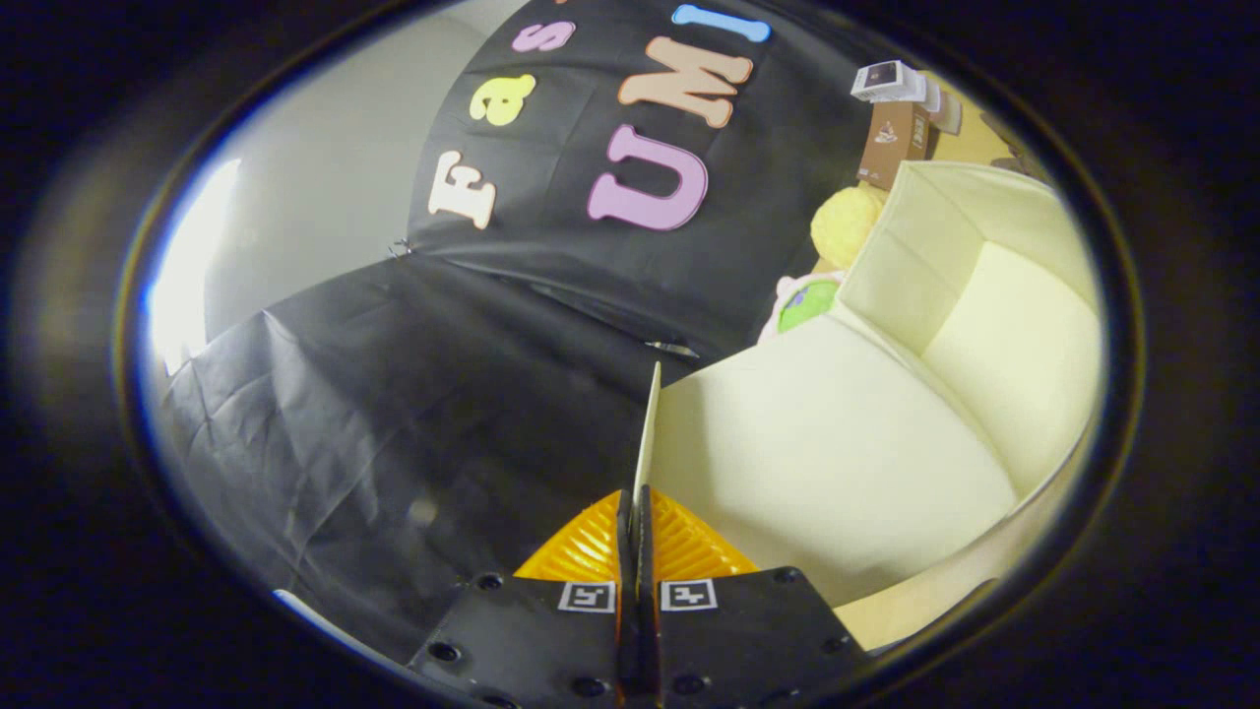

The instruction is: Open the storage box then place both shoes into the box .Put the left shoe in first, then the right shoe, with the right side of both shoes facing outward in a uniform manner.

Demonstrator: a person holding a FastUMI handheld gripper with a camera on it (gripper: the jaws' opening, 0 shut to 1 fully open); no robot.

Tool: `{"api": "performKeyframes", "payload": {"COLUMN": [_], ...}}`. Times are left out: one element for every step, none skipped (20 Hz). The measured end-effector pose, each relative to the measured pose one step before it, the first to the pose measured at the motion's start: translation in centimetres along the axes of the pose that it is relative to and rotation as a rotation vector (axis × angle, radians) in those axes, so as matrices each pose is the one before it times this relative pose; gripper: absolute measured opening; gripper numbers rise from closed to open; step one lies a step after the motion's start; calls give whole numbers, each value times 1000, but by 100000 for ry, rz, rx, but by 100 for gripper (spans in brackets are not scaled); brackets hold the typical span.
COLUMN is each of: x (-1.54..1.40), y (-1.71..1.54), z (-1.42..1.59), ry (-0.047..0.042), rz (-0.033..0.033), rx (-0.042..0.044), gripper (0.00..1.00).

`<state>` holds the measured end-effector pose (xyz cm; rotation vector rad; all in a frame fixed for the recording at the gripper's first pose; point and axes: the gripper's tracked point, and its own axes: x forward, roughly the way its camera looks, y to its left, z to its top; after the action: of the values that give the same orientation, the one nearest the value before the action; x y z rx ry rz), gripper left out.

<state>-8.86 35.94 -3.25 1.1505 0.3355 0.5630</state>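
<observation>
Between the fingertips: the tongs (636, 512) are clenched on the storage box's lid flap (647, 433).
The flap stands edge-on, its long axis running straight ahead of the tongs; the open storage box (837, 443) lies just beside it (shoes unseen).

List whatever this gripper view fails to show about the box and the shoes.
- Gripper view: the fingers are closed on the thin edge of the storage box's lid flap; how much of the flap lies between them is hidden by the fingers.
- Storage box: its far end is cut off by the view's edge.
- Items on the shelf beyond the box: too small to identify.
- Plush toy: partly hidden behind the box wall.
</observation>
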Motion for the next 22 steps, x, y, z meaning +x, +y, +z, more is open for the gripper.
{"api": "performKeyframes", "payload": {"x": [485, 428, 453, 297, 358, 281, 342, 834, -489, 90, 2, -18, -107, 187, -897, -360, -361, -434, -580, -556, -601, -567], "y": [-612, -706, -719, -646, -556, -524, -418, -648, -271, 69, -162, -243, -260, -312, 202, -520, -218, -362, -206, -101, 14, -361], "z": [-1207, -935, -775, -774, -588, -557, -466, -531, -412, -255, -54, 109, -398, -376, 174, 182, 398, 453, 466, 810, 763, 761], "ry": [1411, 1086, 970, 1198, 801, 1290, 1235, 835, 1230, 620, 723, 1074, 1325, 995, 987, 473, 47, 71, 6, -204, 245, 664], "rz": [-1584, -1506, -1608, -1540, -1489, -1573, -1268, -821, -505, 931, -839, -571, -721, -988, 774, -605, -441, -531, -331, -455, -577, -1784], "rx": [-1201, -1038, -929, -1074, -1255, -1386, -1536, -1184, -842, -334, -943, -975, -976, -1258, -1111, -1452, -1321, -1103, -1132, -1362, -1569, -2549], "gripper": [3, 3, 3, 3, 3, 3, 3, 5, 7, 9, 14, 28, 43, 57, 71, 86, 100, 100, 100, 100, 100, 100]}}
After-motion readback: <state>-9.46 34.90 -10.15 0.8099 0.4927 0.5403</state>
